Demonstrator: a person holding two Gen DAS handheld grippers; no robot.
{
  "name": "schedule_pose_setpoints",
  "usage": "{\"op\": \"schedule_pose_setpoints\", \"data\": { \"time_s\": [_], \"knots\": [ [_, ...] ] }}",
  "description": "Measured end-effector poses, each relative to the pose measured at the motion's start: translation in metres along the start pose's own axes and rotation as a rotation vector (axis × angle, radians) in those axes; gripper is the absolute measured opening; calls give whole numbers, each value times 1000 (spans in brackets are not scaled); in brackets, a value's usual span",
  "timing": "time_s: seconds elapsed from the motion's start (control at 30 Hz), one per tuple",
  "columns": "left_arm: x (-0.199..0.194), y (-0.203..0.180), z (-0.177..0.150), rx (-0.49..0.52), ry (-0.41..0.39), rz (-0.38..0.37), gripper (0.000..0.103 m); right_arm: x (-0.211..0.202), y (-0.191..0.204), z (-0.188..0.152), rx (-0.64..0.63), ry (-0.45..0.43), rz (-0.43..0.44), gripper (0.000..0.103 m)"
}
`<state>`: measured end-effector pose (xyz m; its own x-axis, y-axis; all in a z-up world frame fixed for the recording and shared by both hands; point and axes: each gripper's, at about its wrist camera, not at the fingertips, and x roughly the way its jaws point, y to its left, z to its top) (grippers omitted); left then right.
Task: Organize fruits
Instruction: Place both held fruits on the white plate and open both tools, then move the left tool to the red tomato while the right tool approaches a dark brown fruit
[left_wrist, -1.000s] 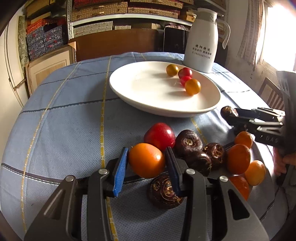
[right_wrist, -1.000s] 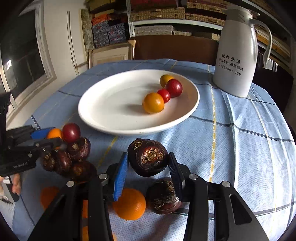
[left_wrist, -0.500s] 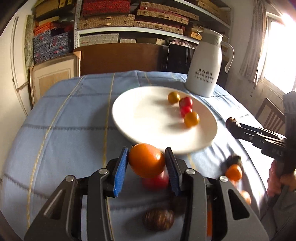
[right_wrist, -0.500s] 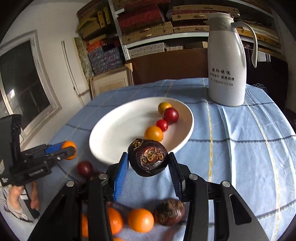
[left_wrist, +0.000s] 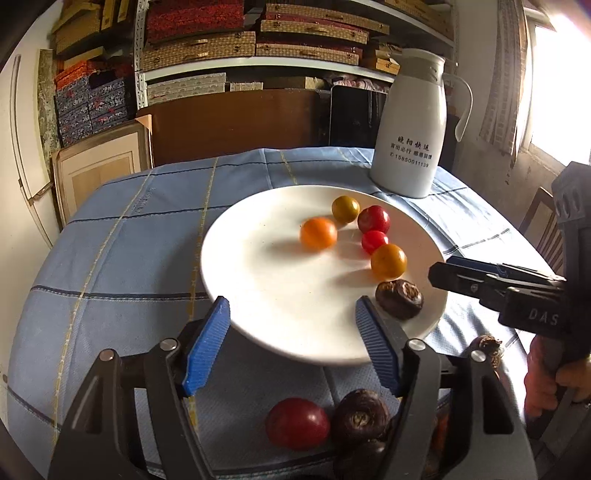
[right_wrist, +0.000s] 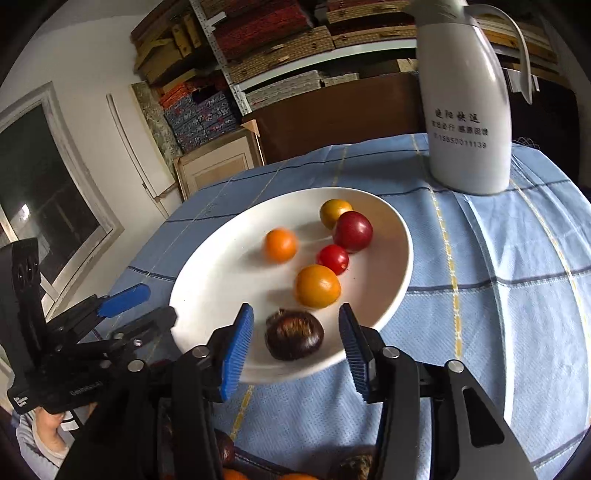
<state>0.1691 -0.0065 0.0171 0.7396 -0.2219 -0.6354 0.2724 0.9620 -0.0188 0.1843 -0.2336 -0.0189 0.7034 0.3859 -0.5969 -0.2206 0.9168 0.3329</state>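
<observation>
Both wrist views — close, above — share the plate (left_wrist: 236, 280).

The white plate (left_wrist: 236, 280) has bare room across its left half; small fruits (left_wrist: 373, 236) and a dark water chestnut (left_wrist: 399, 299) crowd its right side. A white jug (left_wrist: 410, 147) blocks the table's (left_wrist: 110, 258) far right corner. The table's left side lies open.

The white jug (left_wrist: 413, 127) behind the plate (left_wrist: 258, 280) carried dark print on its front: a line of large Chinese characters, a smaller Chinese line beneath, then the number 15850011139. To the right of the plate, the black body of the right gripper (left_wrist: 443, 275) showed raised letters "DAS", cut off at the frame edge.
</observation>
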Motion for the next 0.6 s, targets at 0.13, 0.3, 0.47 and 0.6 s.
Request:
{"op": "schedule_pose_setpoints", "data": {
  "time_s": [0.13,0.3,0.47,0.6],
  "knots": [
    [-12,8,-16,-18,9,13,78,-10,-6,-10,11,-6,-35,61],
    [-24,16,-37,-44,25,33,80,-24,-17,-18,53,-29,-49,66],
    [-33,21,-51,-69,32,23,82,-48,-31,-31,111,-70,-71,74],
    [-32,11,-57,-28,46,30,82,-61,-38,-42,144,-79,-75,74]
  ]
}}
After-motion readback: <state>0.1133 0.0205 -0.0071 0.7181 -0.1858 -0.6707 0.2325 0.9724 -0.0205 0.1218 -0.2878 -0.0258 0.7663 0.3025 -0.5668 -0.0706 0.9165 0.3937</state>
